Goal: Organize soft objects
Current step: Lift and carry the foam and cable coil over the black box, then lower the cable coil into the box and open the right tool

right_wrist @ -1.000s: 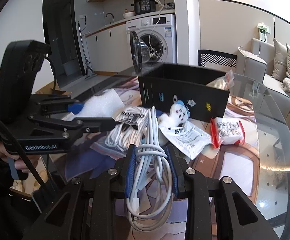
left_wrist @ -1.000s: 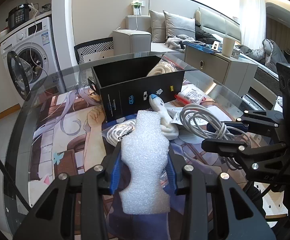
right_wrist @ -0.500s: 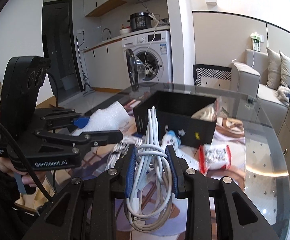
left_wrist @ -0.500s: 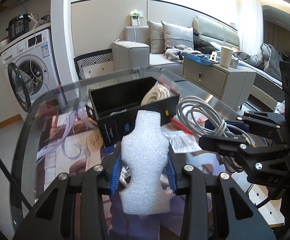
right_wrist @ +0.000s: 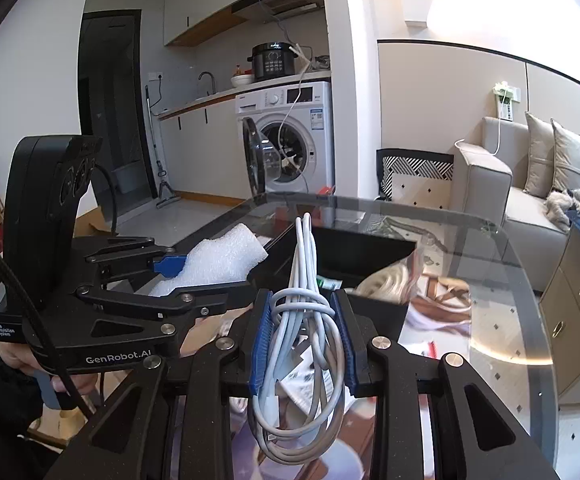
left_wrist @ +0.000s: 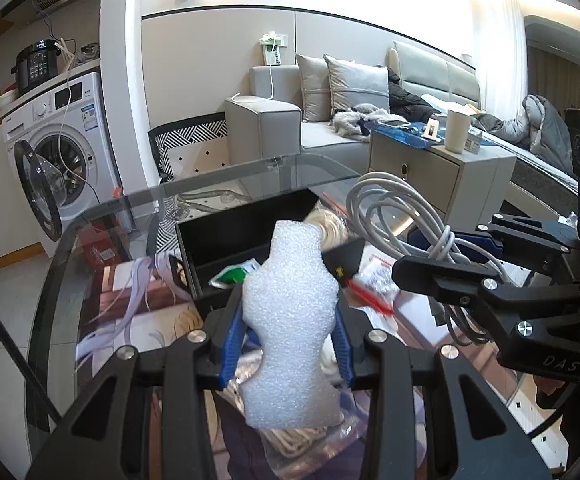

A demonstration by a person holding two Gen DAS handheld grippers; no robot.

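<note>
My left gripper (left_wrist: 287,312) is shut on a white foam piece (left_wrist: 290,320), held upright above the table, just in front of the open black box (left_wrist: 245,246). My right gripper (right_wrist: 301,312) is shut on a coiled white cable (right_wrist: 302,336), also lifted near the box (right_wrist: 366,254). Seen from the left wrist, the right gripper (left_wrist: 442,256) and its cable (left_wrist: 394,208) hang to the right of the foam. From the right wrist, the left gripper (right_wrist: 209,270) with the foam (right_wrist: 217,260) is at the left. Inside the box lie a green-white packet (left_wrist: 233,274) and a bagged beige coil (right_wrist: 390,280).
A round glass table (right_wrist: 510,280) carries the box over a printed mat. Packets with red trim (left_wrist: 370,284) and bagged cords (left_wrist: 298,436) lie on it below the grippers. A washing machine (right_wrist: 290,140) with its door open, a sofa (left_wrist: 330,120) and a side cabinet (left_wrist: 430,176) stand beyond.
Both grippers have risen with the foam and the cable still gripped, and have drawn closer to the black box, whose inside now shows.
</note>
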